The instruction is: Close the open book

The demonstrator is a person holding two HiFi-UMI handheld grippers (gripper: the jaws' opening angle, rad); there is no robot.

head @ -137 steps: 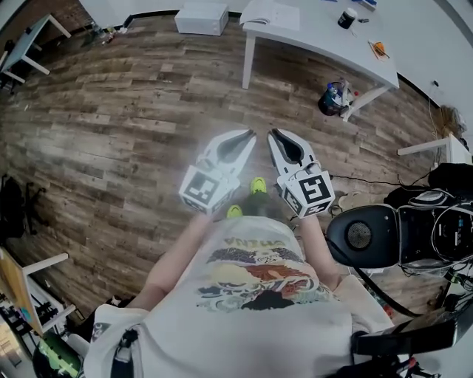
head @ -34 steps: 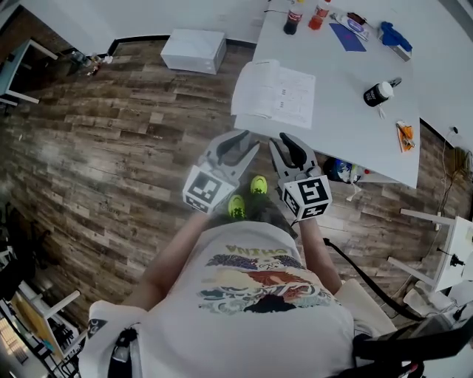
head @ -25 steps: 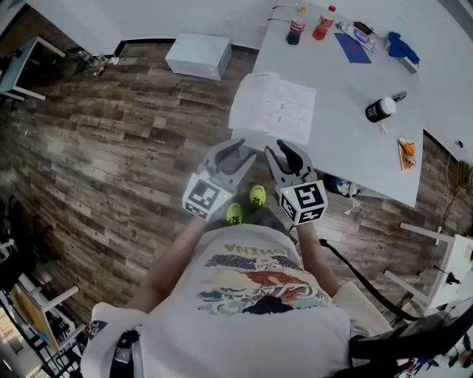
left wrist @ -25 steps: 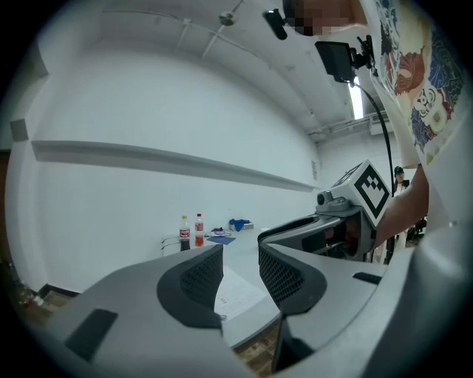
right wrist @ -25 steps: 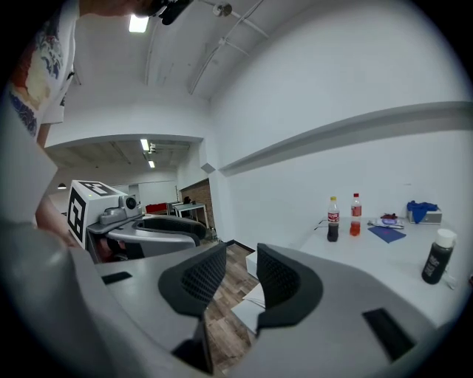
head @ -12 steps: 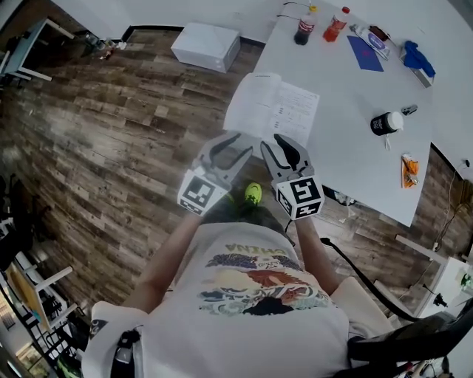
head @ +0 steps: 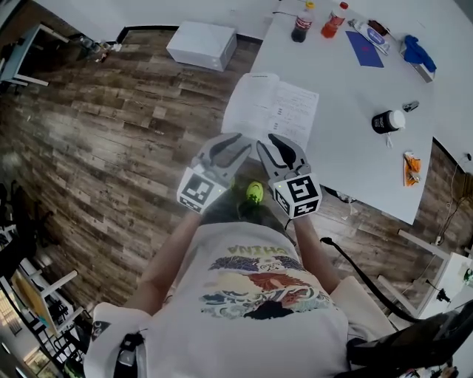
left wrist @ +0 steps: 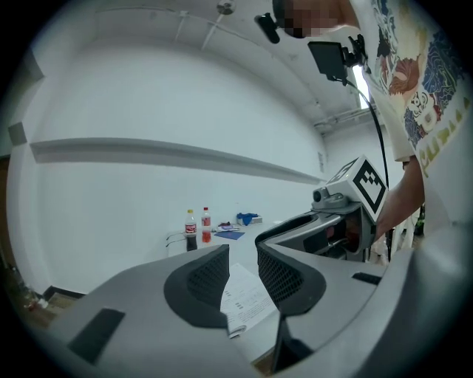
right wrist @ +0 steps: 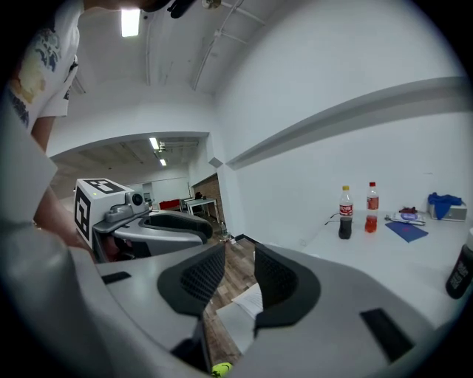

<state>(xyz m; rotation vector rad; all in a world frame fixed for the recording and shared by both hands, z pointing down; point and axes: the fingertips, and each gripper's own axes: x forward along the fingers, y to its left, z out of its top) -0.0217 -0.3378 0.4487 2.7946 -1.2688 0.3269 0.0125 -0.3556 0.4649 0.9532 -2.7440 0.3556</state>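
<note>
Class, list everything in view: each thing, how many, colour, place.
Book: one, white pages, open on the table's near left edge.
Table: one, white, ahead.
Cola bottle: one, dark, table's far edge.
Red bottle: one, beside it.
Sheet: one, blue, far side.
Cloth: one, blue, far right.
Jar: one, black, white lid, table's right.
Box: one, white, on the wood floor.
Shoe: one, yellow-green, below the tools.
Left tool: one, grey, open, empty, short of the book.
Right tool: one, grey, open, empty, beside it.
</note>
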